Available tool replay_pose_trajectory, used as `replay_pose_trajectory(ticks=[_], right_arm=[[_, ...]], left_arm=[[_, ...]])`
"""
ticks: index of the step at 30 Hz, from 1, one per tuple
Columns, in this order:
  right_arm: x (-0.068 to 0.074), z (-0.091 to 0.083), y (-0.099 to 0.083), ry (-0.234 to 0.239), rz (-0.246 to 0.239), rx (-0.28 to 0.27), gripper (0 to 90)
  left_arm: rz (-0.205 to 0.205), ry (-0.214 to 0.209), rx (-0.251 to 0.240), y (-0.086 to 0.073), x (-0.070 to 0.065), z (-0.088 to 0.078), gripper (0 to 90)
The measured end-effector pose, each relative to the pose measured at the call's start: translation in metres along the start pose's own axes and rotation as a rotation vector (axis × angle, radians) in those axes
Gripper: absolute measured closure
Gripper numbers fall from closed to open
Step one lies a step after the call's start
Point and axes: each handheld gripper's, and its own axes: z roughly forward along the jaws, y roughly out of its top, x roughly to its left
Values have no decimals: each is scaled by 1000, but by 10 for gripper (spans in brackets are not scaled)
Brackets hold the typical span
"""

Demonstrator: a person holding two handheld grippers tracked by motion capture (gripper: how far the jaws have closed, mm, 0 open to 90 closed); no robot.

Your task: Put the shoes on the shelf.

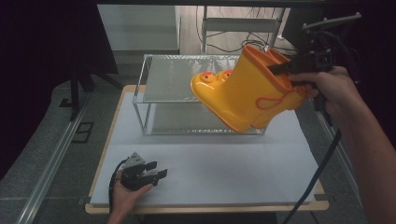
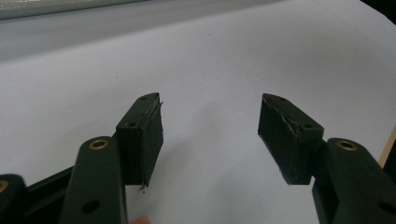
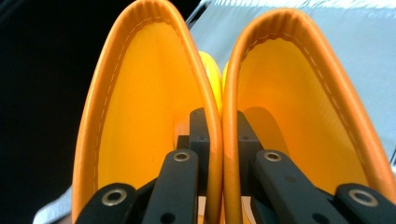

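The left gripper (image 1: 160, 174) rested wide open and empty on the near-left of the table (image 1: 261, 182). At far right, the right gripper (image 1: 280, 70) pinched both yellow rain boots (image 1: 247, 91) by their touching cuffs, aloft over the wire shelf rack (image 1: 161, 79). Hanging tilted, a boot could probably slip free or clip the rack.

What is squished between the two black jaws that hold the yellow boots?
In the right gripper view, the right gripper pinches the two touching inner walls of the yellow boots, one jaw inside each boot. Nothing else sits between them.
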Motion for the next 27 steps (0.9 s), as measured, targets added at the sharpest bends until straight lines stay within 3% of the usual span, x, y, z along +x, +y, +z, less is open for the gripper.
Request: replay_pose_trajectory(ticks=[18, 27], right_arm=[[-23, 37, 40, -32, 57, -38, 825], [-32, 60, 72, -47, 93, -52, 824]], left_arm=[[-5, -5, -5, 0, 0, -1, 397], [-2, -6, -5, 0, 1, -2, 398]])
